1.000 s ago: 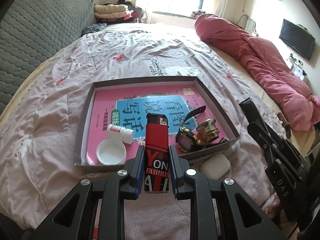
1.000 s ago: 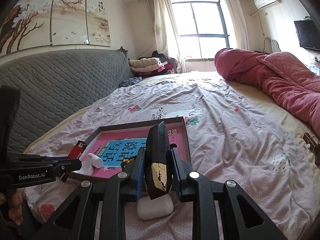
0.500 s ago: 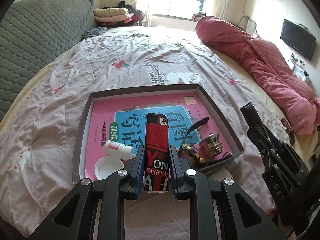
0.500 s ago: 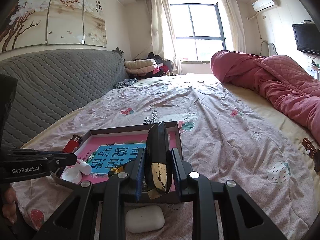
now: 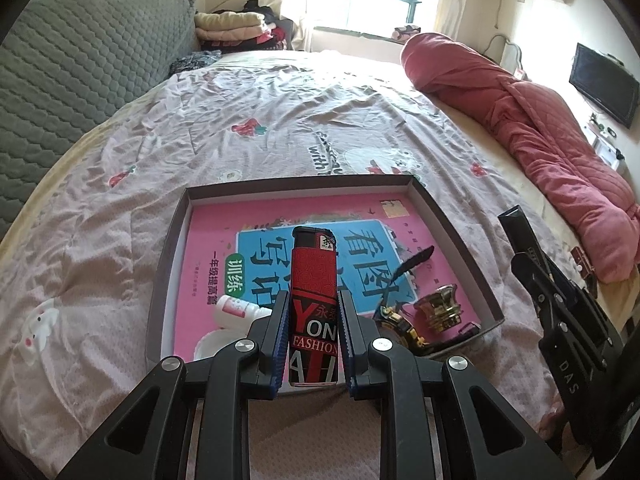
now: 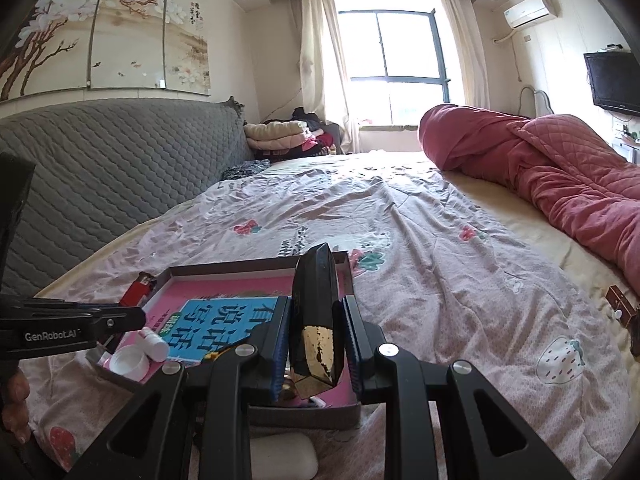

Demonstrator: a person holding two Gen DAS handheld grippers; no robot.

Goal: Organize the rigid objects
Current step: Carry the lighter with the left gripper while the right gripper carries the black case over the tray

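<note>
My left gripper (image 5: 313, 340) is shut on a red and black lighter (image 5: 313, 280), held upright over the near edge of a shallow brown box (image 5: 452, 220) lined with a pink and blue book. My right gripper (image 6: 316, 344) is shut on a black faceted bottle with a worn gold label (image 6: 316, 316), above the near right side of the same box (image 6: 348, 276). Inside lie a small white bottle (image 5: 234, 310), a white cap (image 6: 128, 362), a wristwatch (image 5: 400, 320) and a gold cap (image 5: 438, 306). The lighter (image 6: 138, 290) also shows at the left of the right wrist view.
The box rests on a pink patterned bedspread (image 5: 260, 120). A white bar of soap (image 6: 284, 456) lies on the bed just before the box. A rolled red quilt (image 6: 560, 184) lies along the right side, a grey padded headboard (image 6: 100, 168) on the left.
Both grippers have advanced over the box, so it sits closer and lower in both views. The soap has slipped toward the bottom of the right wrist view. Both grips are unchanged.
</note>
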